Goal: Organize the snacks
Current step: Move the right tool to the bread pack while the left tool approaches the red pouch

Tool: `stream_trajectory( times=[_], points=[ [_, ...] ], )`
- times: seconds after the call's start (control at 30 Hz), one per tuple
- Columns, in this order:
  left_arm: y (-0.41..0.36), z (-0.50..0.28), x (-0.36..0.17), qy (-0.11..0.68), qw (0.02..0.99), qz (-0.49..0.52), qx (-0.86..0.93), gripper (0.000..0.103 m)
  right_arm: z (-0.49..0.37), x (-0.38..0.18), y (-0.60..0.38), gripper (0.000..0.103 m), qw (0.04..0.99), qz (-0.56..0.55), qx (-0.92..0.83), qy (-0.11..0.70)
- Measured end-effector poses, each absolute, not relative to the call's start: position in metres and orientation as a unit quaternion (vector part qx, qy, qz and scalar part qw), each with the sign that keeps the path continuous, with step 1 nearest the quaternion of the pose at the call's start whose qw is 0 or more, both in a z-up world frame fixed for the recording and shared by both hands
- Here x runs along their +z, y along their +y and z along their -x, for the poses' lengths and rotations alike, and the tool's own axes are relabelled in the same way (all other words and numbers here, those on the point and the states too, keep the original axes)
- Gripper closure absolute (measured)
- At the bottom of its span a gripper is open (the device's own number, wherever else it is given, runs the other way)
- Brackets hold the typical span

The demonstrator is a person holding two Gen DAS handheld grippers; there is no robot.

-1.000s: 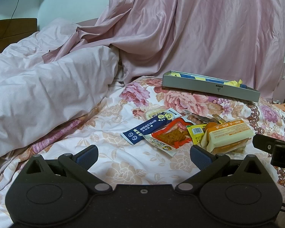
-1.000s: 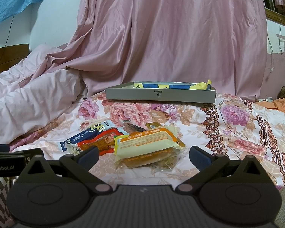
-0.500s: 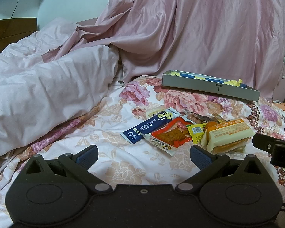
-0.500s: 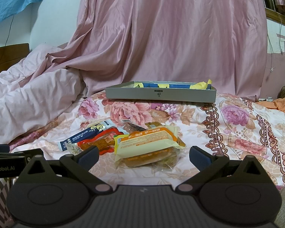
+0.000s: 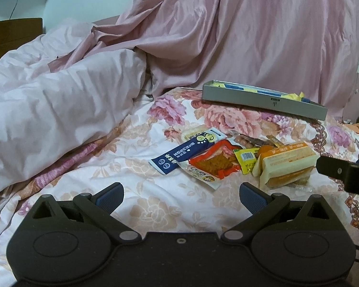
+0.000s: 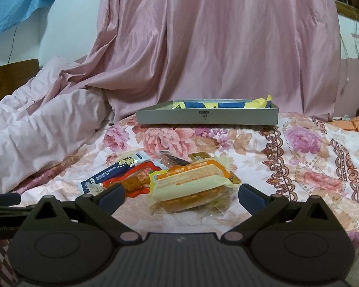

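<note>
Orange and cream, that's the fat snack pack [image 6: 191, 179] sitting right in front of my right tongs [image 6: 180, 197], lying flat on the flowery bedsheet [image 6: 299, 167] on top of some clear wrappers. My right tongs are spread wide with nothing between the blue pads [image 6: 112, 195], and the pack sits roughly in line with the gap, just ahead of the tips. From the left side the same pack [image 5: 287, 162] is off to the right of my left tongs [image 5: 180, 195], which are also wide open and empty, hanging over bare sheet [image 5: 155, 203].

Rest of the pile is bunched up right against it: a red packet [image 5: 213, 162] with something brown inside, a long dark blue packet [image 5: 184, 154] partly lying over it and pointing away to the left, a small yellow packet [image 5: 246, 159] wedged between the red one and the orange pack, and a couple of smaller bits behind that I honestly can't make out. All touching or overlapping, one messy heap.

Further back, well apart from the heap, is the grey tray [image 6: 207, 118] sitting flat on the bed. It's already got some blue and yellow packets [image 6: 227, 104] in it, only their tops peek over the wall. Behind the tray hangs a big pink curtain [image 6: 215, 47], and a rumpled pale pink duvet [image 5: 47, 107] is piled up on the left. My right tool's arm [image 5: 344, 172] pokes into the left camera's edge.
</note>
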State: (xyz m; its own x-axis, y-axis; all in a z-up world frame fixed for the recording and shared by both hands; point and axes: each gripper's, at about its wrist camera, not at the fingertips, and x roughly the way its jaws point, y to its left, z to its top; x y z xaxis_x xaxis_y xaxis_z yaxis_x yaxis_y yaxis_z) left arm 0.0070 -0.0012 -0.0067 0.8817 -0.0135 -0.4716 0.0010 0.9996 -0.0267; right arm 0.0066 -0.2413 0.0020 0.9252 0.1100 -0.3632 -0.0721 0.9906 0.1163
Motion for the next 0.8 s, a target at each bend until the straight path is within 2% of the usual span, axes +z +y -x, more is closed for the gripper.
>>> stream_trajectory(
  times=[0.27, 0.53, 0.8],
  points=[
    [-0.003, -0.022, -0.008, 0.256, 0.966, 0.004, -0.015, 0.001, -0.032, 0.012, -0.252, 0.0, 0.974, -0.061, 0.089, 0.197],
    [0.0, -0.048, -0.011, 0.27, 0.962, -0.008, -0.038, 0.001, -0.074, 0.024, -0.252, 0.0, 0.964, 0.062, 0.174, 0.192],
    [-0.005, -0.089, -0.017, 0.282, 0.953, -0.031, -0.102, 0.001, -0.105, 0.006, -0.245, 0.0, 0.911, 0.226, 0.29, 0.185]
  ],
)
